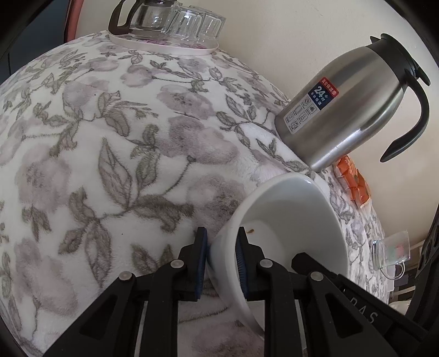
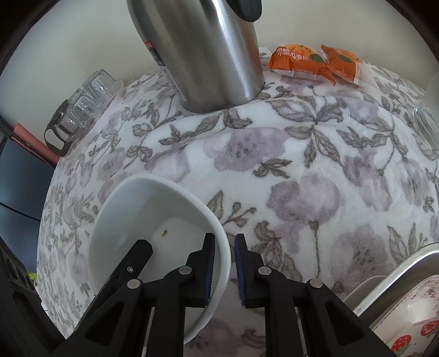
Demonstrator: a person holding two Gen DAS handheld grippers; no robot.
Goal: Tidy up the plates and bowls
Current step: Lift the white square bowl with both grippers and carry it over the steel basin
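both tongs sit on the one plain white glazed ceramic bowl (image 1: 296,228), which rests on the fleecy white tablecloth with grey-mauve flower print (image 1: 109,153), near the front edge. the left gripper (image 1: 222,261) straddles the bowl's left wall, one blue pad outside, one inside, pads pressed on the rim. the right gripper (image 2: 223,270) straddles the opposite wall of the same bowl (image 2: 153,219) and looks nipped onto it too, though a sliver of gap beside its outer pad leaves that less sure. left arm's black finger shows inside the bowl in the right wrist view

key relation: bowl lies between the two tongs, rim to rim; it is round, so no long axis to speak of. neither hand is nearer, both are at it. the metal tray (image 2: 397,277) holding patterned crockery lies off to the right hand's side, so if the bowl is bound there, the right hand leads, judging by layout only

small brown speck inside the bowl bottom

counts:
- white bowls on cloth: one
- brushed steel vacuum jug with black handle (image 1: 354,104): one
- orange snack packets (image 2: 315,61): two
- glass pot with black handle (image 1: 137,19): one, on a pale tray
- upturned clear tumblers (image 1: 197,24) beside it: at least two
- clear glass mug (image 1: 392,252) at the right edge: one
- crockery in the metal tray: count unclear, partly cut off
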